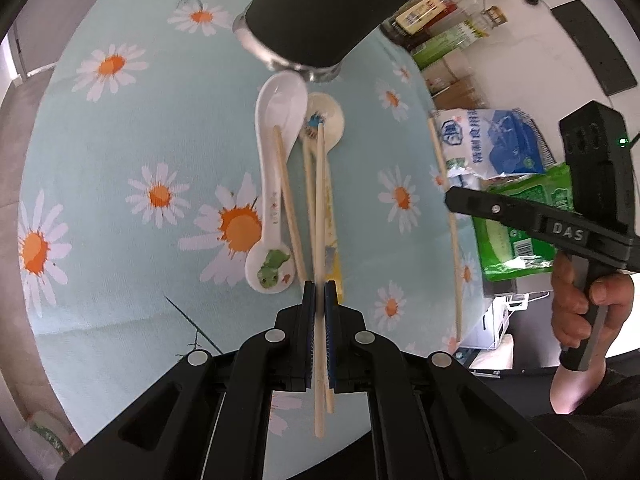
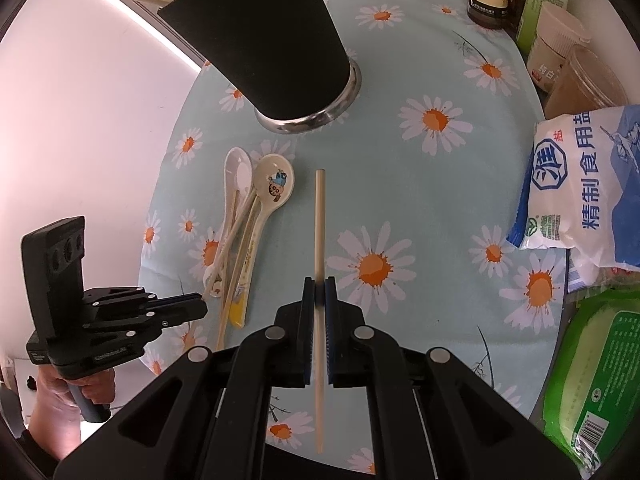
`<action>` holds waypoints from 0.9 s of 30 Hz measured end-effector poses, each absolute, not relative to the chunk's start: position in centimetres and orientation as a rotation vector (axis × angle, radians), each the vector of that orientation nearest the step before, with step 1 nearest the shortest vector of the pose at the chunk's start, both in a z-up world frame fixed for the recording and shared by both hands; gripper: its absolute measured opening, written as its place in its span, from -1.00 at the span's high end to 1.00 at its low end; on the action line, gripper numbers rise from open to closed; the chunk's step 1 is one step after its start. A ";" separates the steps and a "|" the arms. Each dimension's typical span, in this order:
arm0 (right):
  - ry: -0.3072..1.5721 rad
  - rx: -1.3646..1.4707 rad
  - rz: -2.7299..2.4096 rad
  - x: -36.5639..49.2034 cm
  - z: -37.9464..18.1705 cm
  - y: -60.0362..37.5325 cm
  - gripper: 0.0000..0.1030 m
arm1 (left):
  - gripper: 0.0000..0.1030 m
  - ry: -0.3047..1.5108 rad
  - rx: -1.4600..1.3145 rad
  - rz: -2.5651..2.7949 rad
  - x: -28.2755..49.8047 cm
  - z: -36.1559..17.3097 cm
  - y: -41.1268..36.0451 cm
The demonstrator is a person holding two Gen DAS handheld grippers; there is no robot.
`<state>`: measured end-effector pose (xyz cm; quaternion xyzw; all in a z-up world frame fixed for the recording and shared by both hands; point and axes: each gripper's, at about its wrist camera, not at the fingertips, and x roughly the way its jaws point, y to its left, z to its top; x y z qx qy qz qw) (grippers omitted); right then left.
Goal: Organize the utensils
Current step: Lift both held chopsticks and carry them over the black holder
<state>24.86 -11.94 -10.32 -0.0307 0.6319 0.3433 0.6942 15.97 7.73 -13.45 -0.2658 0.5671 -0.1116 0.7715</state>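
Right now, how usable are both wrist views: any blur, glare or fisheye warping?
Left wrist: sharp; table edge bows strongly, dark corners, chopstick slightly soft at the jaws. Right wrist: blown-out white glare at left, black holder stretched; spoons stay crisp.

I see the holder (image 2: 276, 40) at twelve o'clock on the table (image 2: 400, 200); two spoons (image 2: 256, 196) lie before it, bags (image 2: 584, 184) at three o'clock.

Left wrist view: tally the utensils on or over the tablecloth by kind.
White and cream ceramic spoons: 2
Pale wooden chopsticks: 4 (one across the white spoon, two in the left claw, one in the right claw)
Total: 6
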 end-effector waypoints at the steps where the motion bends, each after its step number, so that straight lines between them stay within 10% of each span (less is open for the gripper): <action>1: 1.408 -0.065 0.768 24.9 -10.2 -11.9 0.89 | 0.93 1.221 -0.579 -0.244 15.9 -13.2 7.8; 27: 1.180 0.043 0.927 26.3 -1.2 -8.8 0.89 | 0.93 0.779 -0.520 -0.309 17.2 -1.5 9.1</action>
